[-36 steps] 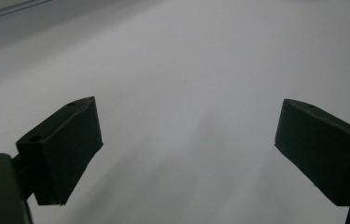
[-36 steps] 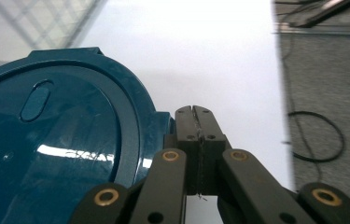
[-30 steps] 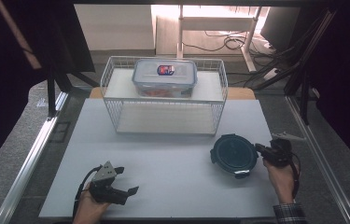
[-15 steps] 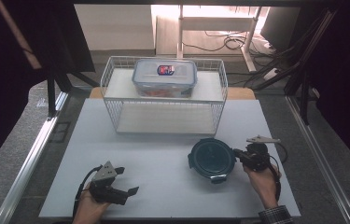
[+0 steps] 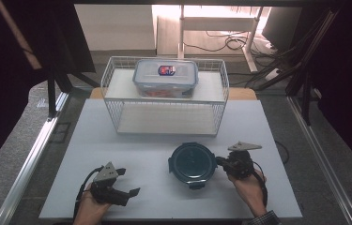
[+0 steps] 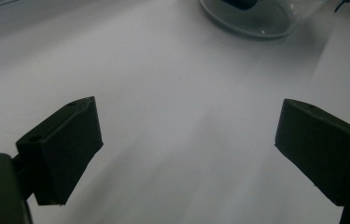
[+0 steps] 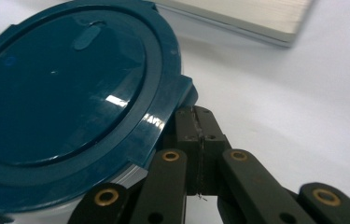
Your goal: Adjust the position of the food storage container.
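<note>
A round container with a dark teal lid stands on the white table, right of centre near the front. My right gripper is at its right edge, jaws shut. In the right gripper view the lid looms large and the gripper's tips sit pressed together right under a lid tab; whether they pinch anything I cannot tell. My left gripper rests at the front left, open and empty. In the left gripper view its jaws stand wide apart over bare table, with the container's clear wall far ahead.
A white wire basket stands at the back middle of the table. A clear rectangular lidded box sits on top of it. A pale board edge lies beyond the lid. Dark frames and cables surround the table.
My right gripper has slid left across the table, and the round container has moved left with it. The left gripper has stayed put.
</note>
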Demonstrator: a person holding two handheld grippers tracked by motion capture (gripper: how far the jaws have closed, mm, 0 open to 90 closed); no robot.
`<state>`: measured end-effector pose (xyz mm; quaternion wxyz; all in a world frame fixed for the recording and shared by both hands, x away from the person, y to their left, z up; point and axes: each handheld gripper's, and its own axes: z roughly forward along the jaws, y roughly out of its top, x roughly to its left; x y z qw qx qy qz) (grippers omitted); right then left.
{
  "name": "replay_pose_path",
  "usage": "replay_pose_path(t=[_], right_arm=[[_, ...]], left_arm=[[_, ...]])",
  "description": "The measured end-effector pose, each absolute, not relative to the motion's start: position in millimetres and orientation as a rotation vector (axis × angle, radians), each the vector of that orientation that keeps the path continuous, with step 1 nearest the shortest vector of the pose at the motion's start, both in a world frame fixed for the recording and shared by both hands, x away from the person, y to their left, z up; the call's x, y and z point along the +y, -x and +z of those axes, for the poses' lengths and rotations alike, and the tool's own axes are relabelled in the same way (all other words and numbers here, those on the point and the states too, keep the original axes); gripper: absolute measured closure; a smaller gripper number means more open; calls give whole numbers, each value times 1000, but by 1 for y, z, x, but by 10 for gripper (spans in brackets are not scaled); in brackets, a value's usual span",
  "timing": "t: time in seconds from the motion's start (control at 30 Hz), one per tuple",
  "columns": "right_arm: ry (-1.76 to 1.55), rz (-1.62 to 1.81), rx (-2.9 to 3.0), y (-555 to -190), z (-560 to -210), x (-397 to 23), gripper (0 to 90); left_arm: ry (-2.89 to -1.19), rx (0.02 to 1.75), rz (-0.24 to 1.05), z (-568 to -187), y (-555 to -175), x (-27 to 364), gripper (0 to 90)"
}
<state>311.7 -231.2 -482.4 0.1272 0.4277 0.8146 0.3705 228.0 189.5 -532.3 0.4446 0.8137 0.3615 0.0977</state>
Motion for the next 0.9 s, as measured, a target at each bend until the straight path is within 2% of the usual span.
replay_pose_path(t=[0.47, 0.77, 0.83, 0.9], right_arm=[[-1107, 1145, 2506, -290, -484, -181, 898], [-1023, 1121, 2516, -291, -484, -172, 891], [-964, 1090, 2479, -287, -481, -174, 818], [-954, 1086, 2468, -285, -481, -177, 788]], left_arm=[[-2017, 900, 233, -533, -228, 190, 66], [-2022, 904, 227, -532, -227, 191, 66], [-2018, 914, 224, -531, -227, 193, 66], [-2014, 918, 218, -531, -227, 194, 66]])
